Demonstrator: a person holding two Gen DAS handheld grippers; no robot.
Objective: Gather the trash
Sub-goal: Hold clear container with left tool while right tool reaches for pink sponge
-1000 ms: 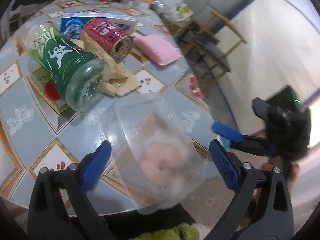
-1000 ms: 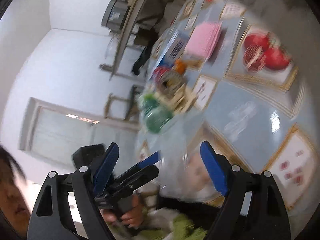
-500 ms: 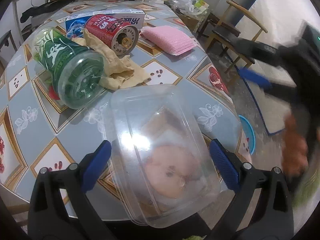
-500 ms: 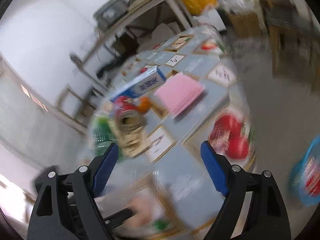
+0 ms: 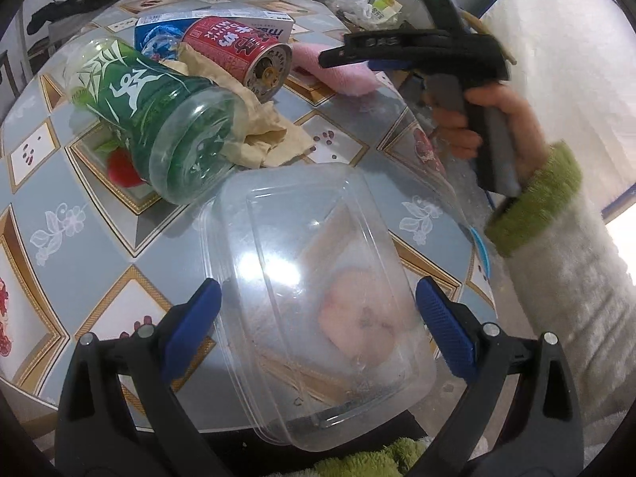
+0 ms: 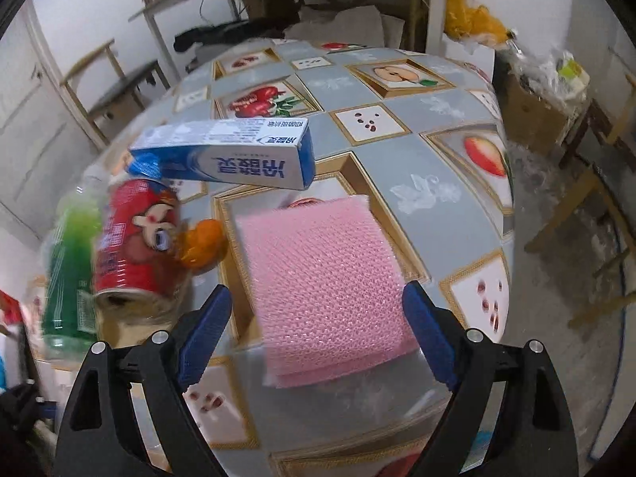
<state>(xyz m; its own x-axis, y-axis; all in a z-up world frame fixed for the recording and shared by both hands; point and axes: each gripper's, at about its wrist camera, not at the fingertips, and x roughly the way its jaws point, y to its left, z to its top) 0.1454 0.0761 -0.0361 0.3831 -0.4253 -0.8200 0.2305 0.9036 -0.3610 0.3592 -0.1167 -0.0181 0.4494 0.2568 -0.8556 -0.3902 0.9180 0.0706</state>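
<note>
A clear plastic container (image 5: pixel 318 310) lies at the table's near edge between the pads of my left gripper (image 5: pixel 318 314), which is open and not pressing on it. Behind it lie a green bottle (image 5: pixel 159 119), crumpled brown paper (image 5: pixel 258 135), a red can (image 5: pixel 238 51) and a blue-and-white box (image 5: pixel 222 24). My right gripper (image 6: pixel 318 318) is open, its fingers either side of a pink scouring pad (image 6: pixel 326 278) without touching it. The left wrist view shows that gripper (image 5: pixel 338 49) from the side, above the pad (image 5: pixel 338 75).
The patterned table (image 5: pixel 79 206) drops off just right of the pad. A hand with a green cuff (image 5: pixel 532 198) holds the right gripper. A small orange thing (image 6: pixel 202 246) sits by the can. A cardboard box of rubbish (image 6: pixel 536 111) and wooden chairs (image 6: pixel 119 87) stand around.
My right gripper swung in from beside the table, rolled upright, and now hangs over the pink pad. My left gripper stayed nearly still over the clear container.
</note>
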